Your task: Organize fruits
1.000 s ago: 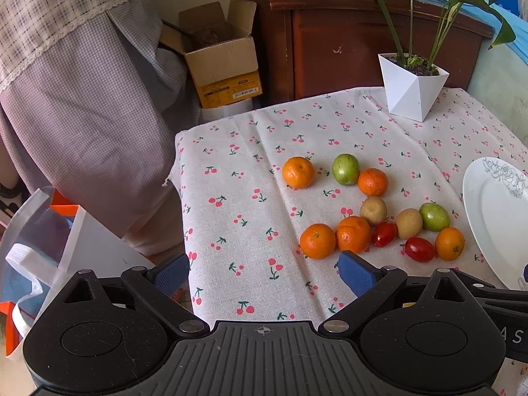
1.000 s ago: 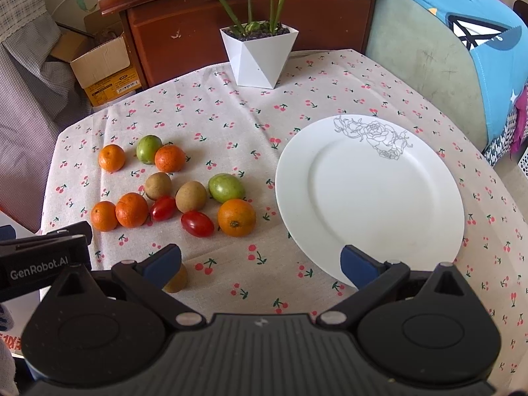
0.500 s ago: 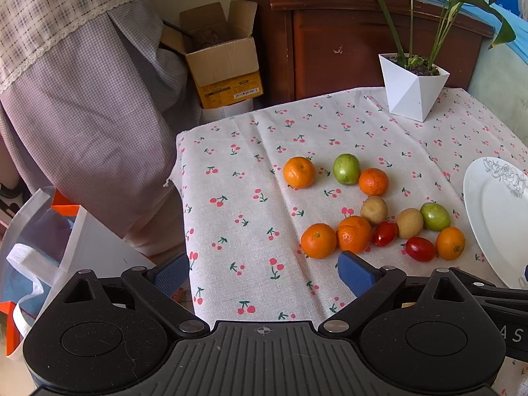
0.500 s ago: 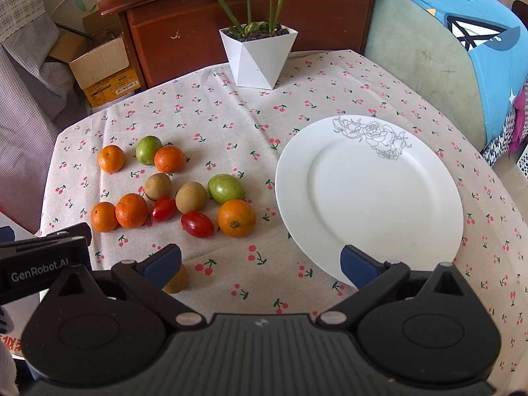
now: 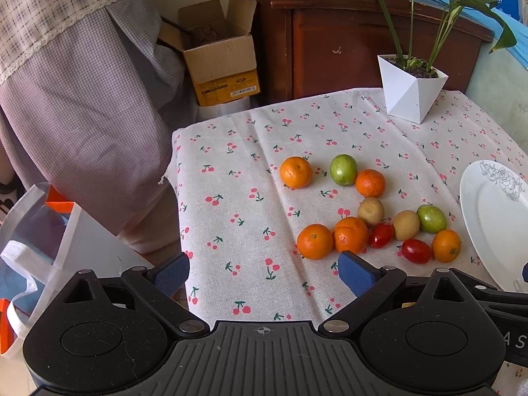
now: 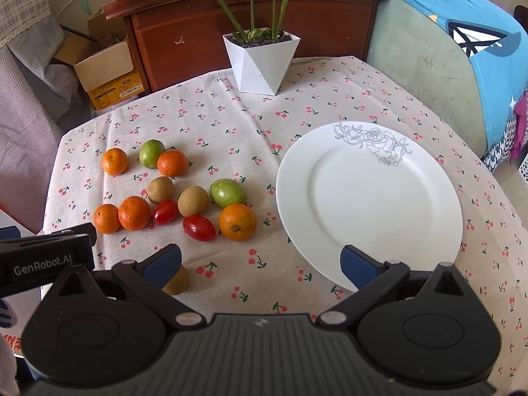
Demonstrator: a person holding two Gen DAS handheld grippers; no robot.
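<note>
Several small fruits lie loose on the cherry-print cloth: oranges (image 6: pixel 237 221) (image 5: pixel 314 241), two green fruits (image 6: pixel 227 193) (image 5: pixel 343 169), brown kiwis (image 6: pixel 193 201), two red cherry tomatoes (image 6: pixel 199 227) (image 5: pixel 416 250). One more brown fruit (image 6: pixel 178 282) sits half hidden behind my right gripper's left finger. An empty white plate (image 6: pixel 369 204) with a grey rose drawing lies right of the fruit. My right gripper (image 6: pixel 260 265) hangs open over the cloth's near edge. My left gripper (image 5: pixel 264 272) is open too, near the table's left corner, short of the oranges.
A white faceted plant pot (image 6: pixel 260 62) stands at the back of the table. Behind it is a wooden cabinet (image 6: pixel 250 23); an open cardboard box (image 5: pixel 221 52) sits on the floor. A white bag (image 5: pixel 39 247) lies left of the table, a blue-covered sofa (image 6: pixel 455 59) at right.
Both views have shifted only slightly; the fruit and plate lie where they were and both grippers stay open.
</note>
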